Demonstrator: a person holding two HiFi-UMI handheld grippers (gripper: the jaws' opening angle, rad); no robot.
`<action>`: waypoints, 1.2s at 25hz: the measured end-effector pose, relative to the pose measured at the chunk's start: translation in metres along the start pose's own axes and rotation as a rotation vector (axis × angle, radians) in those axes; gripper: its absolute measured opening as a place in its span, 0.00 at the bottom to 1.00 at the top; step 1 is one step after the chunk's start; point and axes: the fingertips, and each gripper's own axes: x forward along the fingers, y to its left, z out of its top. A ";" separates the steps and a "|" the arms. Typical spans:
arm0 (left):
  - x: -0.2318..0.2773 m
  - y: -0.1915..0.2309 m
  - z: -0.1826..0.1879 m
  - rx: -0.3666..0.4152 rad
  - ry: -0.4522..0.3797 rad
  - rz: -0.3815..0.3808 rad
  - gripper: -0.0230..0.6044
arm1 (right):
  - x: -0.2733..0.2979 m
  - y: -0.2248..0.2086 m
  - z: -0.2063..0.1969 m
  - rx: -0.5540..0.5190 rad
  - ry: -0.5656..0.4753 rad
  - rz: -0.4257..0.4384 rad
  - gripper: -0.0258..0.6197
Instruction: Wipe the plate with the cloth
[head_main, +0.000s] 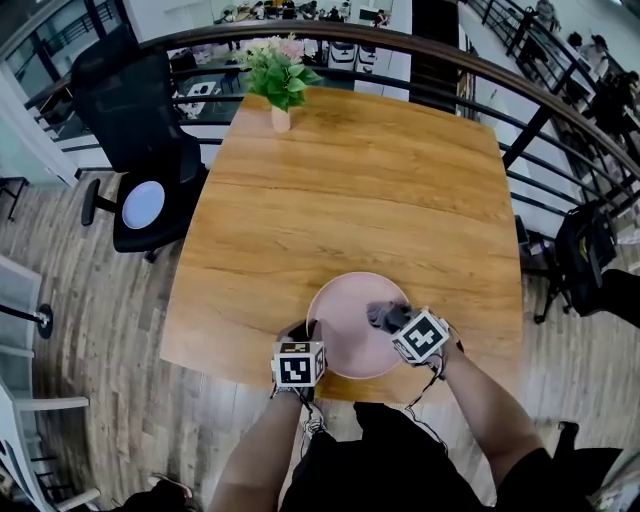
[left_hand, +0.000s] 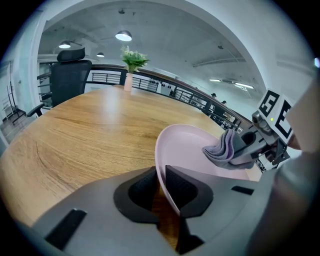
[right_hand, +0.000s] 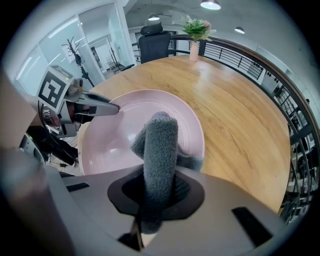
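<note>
jaws: left gripper (left_hand: 161, 176) clamps the plate (left_hand: 186, 146) rim at 9 o'clock, right gripper (right_hand: 159, 182) pinches the cloth (right_hand: 160, 140) | cloth: presses on plate near 3 o'clock | advice: brace rim firmly, sweep cloth toward 9 with light, flat pressure

I have a wooden table (head_main: 350, 190) in front of me with two things on it. A pink plate (head_main: 345, 325) sits at the near edge, close to me. A small vase (head_main: 281, 118) of leafy flowers stands upright at the far edge, well apart from the plate.
</note>
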 end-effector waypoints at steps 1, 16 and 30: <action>0.000 0.000 0.000 0.000 0.001 0.000 0.14 | -0.002 0.004 -0.003 0.006 -0.004 0.003 0.12; 0.000 0.000 0.000 -0.010 0.006 -0.003 0.14 | -0.004 0.099 -0.014 -0.012 -0.055 0.101 0.12; 0.000 -0.001 -0.001 -0.016 0.013 -0.020 0.14 | 0.001 0.153 -0.004 -0.103 -0.060 0.217 0.12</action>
